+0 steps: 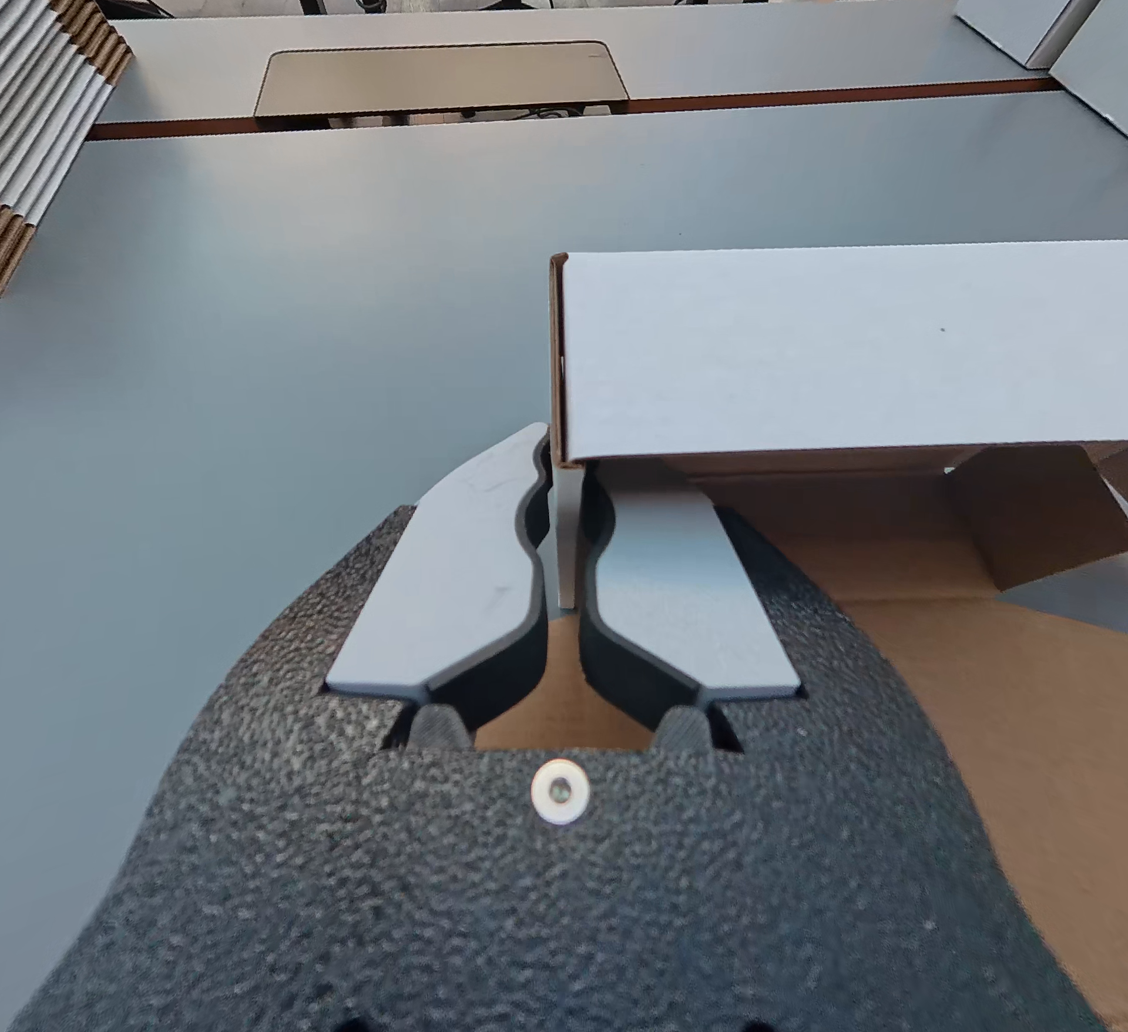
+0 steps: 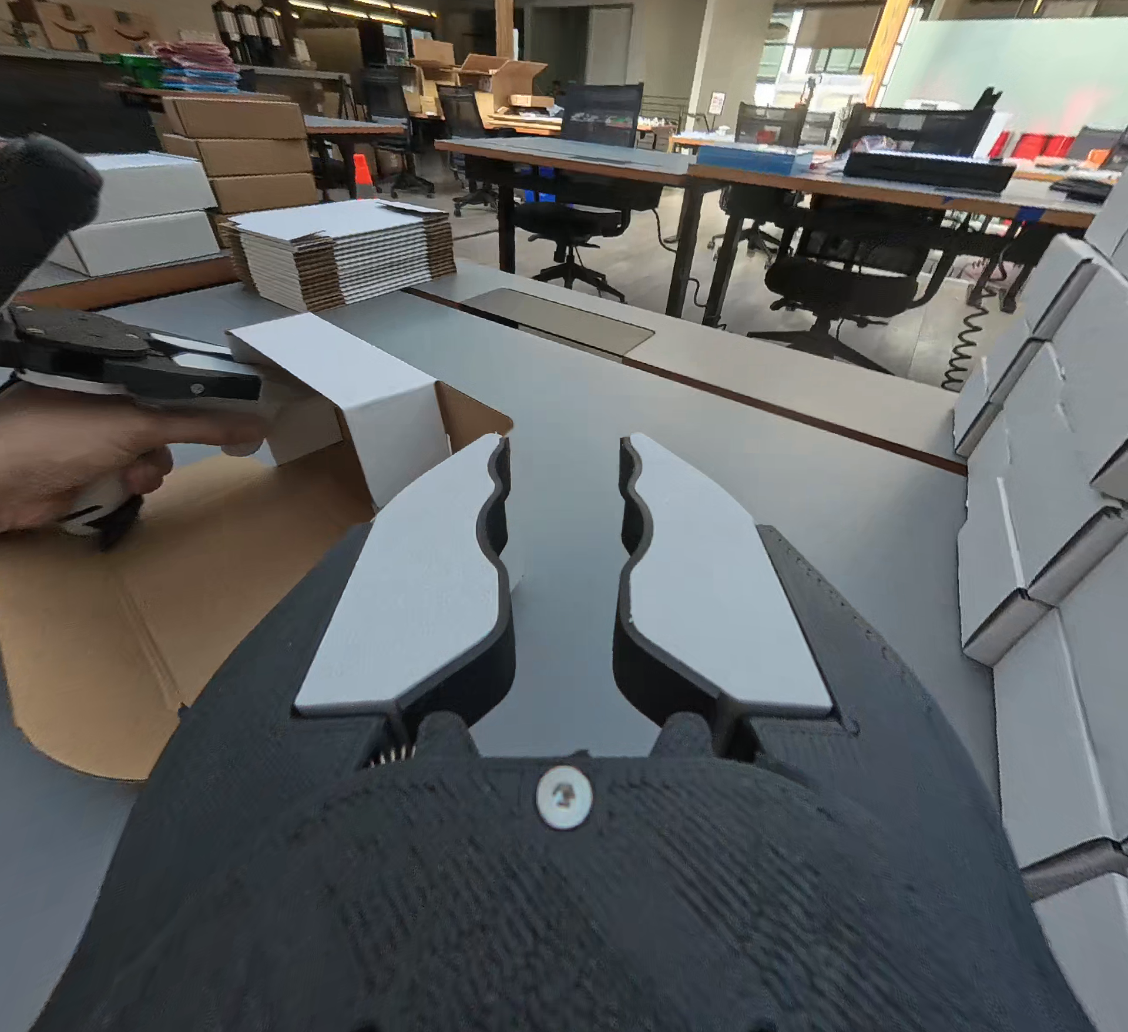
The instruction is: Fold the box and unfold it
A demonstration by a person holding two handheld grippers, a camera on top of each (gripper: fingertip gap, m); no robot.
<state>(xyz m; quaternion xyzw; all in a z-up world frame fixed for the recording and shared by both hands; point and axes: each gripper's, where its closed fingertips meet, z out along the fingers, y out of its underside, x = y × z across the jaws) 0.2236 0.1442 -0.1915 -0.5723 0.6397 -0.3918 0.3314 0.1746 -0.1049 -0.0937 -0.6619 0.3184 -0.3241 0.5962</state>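
Note:
A cardboard box [image 1: 842,349], white outside and brown inside, lies partly folded on the grey table [image 1: 274,331]. Its far wall stands up and its base lies flat. My left gripper [image 1: 564,490] is shut on the box's left side flap, a thin white edge between its fingers. In the right wrist view the same box [image 2: 366,392] is at the left, with the left gripper [image 2: 232,386] and a hand holding its wall. My right gripper [image 2: 564,471] is open and empty, just to the right of the box, over bare table.
A stack of flat box blanks [image 2: 342,258] sits at the far left of the table, also at the left edge of the left wrist view [image 1: 43,87]. Folded white boxes [image 2: 1050,514] are piled along the right side. Desks and office chairs stand beyond.

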